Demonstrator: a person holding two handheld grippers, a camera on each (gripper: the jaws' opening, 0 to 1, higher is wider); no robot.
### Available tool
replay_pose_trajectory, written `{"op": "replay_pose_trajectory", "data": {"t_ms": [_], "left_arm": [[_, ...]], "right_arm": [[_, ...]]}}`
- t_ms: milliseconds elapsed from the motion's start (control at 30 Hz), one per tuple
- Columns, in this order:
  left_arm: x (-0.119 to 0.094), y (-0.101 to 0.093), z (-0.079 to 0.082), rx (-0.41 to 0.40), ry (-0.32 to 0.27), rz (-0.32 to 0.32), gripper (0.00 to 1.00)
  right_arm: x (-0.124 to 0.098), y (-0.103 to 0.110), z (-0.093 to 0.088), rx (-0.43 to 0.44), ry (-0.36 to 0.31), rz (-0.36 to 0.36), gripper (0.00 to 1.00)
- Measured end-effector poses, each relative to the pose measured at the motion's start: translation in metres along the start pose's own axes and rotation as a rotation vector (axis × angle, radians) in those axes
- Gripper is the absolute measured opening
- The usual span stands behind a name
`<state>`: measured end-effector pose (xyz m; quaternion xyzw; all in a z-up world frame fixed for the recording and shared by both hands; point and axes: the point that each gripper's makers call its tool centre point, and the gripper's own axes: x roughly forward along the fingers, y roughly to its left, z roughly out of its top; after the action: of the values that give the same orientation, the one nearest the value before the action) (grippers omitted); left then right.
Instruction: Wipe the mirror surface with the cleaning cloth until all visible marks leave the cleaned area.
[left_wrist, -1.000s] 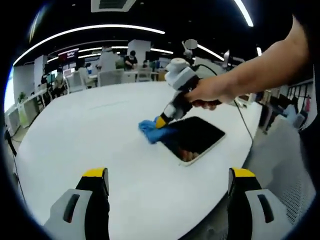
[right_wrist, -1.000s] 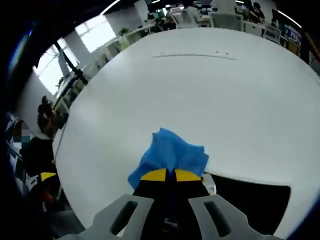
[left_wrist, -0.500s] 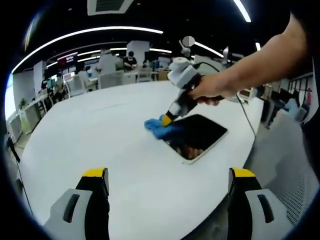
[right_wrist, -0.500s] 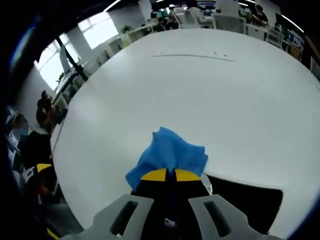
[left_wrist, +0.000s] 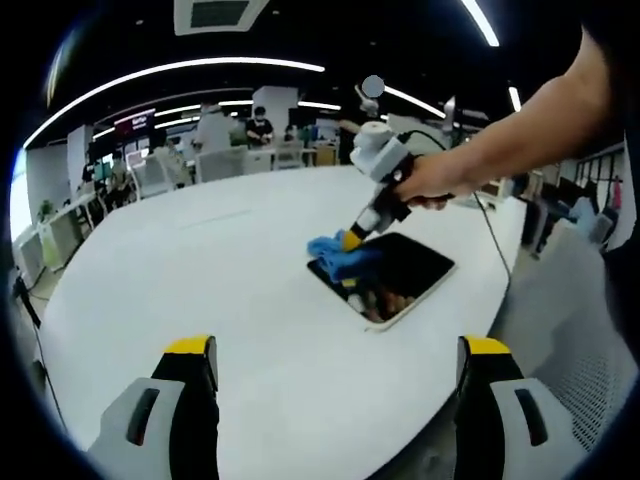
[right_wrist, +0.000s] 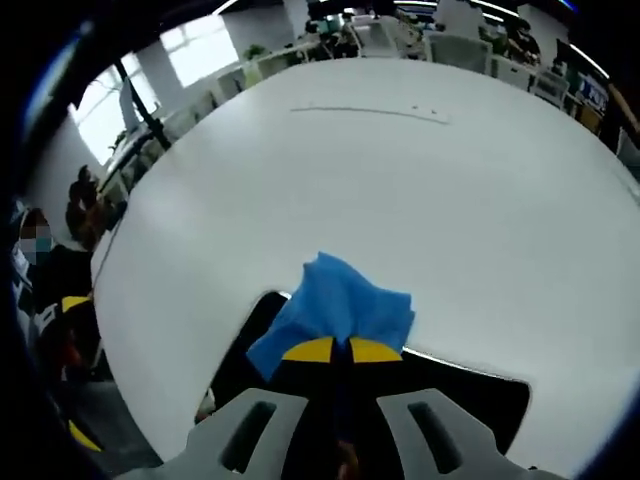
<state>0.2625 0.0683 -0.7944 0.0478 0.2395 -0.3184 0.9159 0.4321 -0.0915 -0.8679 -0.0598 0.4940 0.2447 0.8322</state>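
Observation:
A dark rectangular mirror (left_wrist: 392, 280) with a pale frame lies flat on the white table (left_wrist: 220, 290), near its right edge. A blue cleaning cloth (left_wrist: 338, 256) rests on the mirror's far left corner. My right gripper (left_wrist: 352, 240), held by a person's hand (left_wrist: 425, 182), is shut on the cloth and presses it down. In the right gripper view the cloth (right_wrist: 335, 312) bunches ahead of the shut right gripper (right_wrist: 340, 350), over the dark mirror (right_wrist: 470, 400). My left gripper (left_wrist: 335, 360) hangs open above the table's near edge, well short of the mirror.
The white table (right_wrist: 400, 190) stretches wide beyond the mirror. Office desks, chairs and people (left_wrist: 215, 125) stand far behind it. A cable (left_wrist: 490, 250) trails off the table's right side. A seated person (right_wrist: 45, 290) is at the left in the right gripper view.
The right gripper has carried the cloth to the right, from the table beside the mirror's corner onto the mirror itself. The left gripper has stayed put.

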Motion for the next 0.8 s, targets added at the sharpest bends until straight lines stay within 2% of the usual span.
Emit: {"op": "replay_pose_trajectory", "data": {"t_ms": [433,600,667,733,800], "left_arm": [[-0.0002,0.0029,-0.0022,0.0,0.004,0.009,0.99],[0.0008,-0.0003,-0.003,0.011,0.011,-0.008,0.99],[0.0,0.0003,-0.0036,0.007,0.01,-0.006,0.99],[-0.0005,-0.0003,-0.004,0.007,0.009,-0.008,0.99],[-0.0011,-0.0006,-0.0042,0.005,0.007,-0.009,0.99]], "right_arm": [[-0.0005,-0.0036,-0.0017,0.005,-0.008,-0.023,0.0],[-0.0007,-0.0036,-0.0016,0.003,-0.02,-0.022,0.0],[-0.0014,-0.0042,-0.0021,0.014,-0.024,-0.023,0.0],[-0.0025,-0.0072,-0.0035,0.066,-0.031,-0.023,0.0],[-0.0033,-0.0068,-0.0039,0.046,-0.029,-0.022,0.0]]}}
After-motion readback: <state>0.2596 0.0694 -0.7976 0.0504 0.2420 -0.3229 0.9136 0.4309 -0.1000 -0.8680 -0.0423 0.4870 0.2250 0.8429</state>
